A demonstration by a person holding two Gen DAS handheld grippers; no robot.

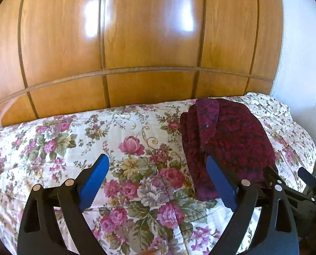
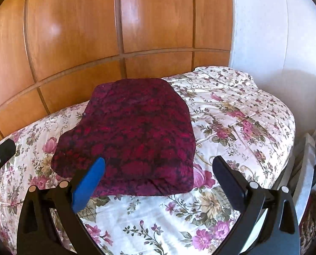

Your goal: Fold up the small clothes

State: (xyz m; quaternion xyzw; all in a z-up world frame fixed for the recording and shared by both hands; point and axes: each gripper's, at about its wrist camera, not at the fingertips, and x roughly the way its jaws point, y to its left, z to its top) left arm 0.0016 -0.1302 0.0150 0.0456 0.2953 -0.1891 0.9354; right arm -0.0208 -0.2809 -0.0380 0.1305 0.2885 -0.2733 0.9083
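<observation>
A dark red and purple patterned garment (image 2: 134, 138) lies folded flat on the floral bedspread (image 2: 232, 114). In the left wrist view the garment (image 1: 228, 140) sits to the right, with a folded strip along its left side. My left gripper (image 1: 158, 161) is open above the bedspread (image 1: 73, 140), nothing between its blue pads; its right finger overlaps the garment's near left edge in the picture. My right gripper (image 2: 158, 163) is open too, hovering over the garment's near edge with nothing held. The right gripper's side shows at the far right of the left wrist view.
A glossy wooden wardrobe (image 1: 149, 31) runs along the far side of the bed. A white wall (image 2: 264, 31) stands at the right. The bed's right edge drops off beside a white radiator-like object (image 2: 306, 170).
</observation>
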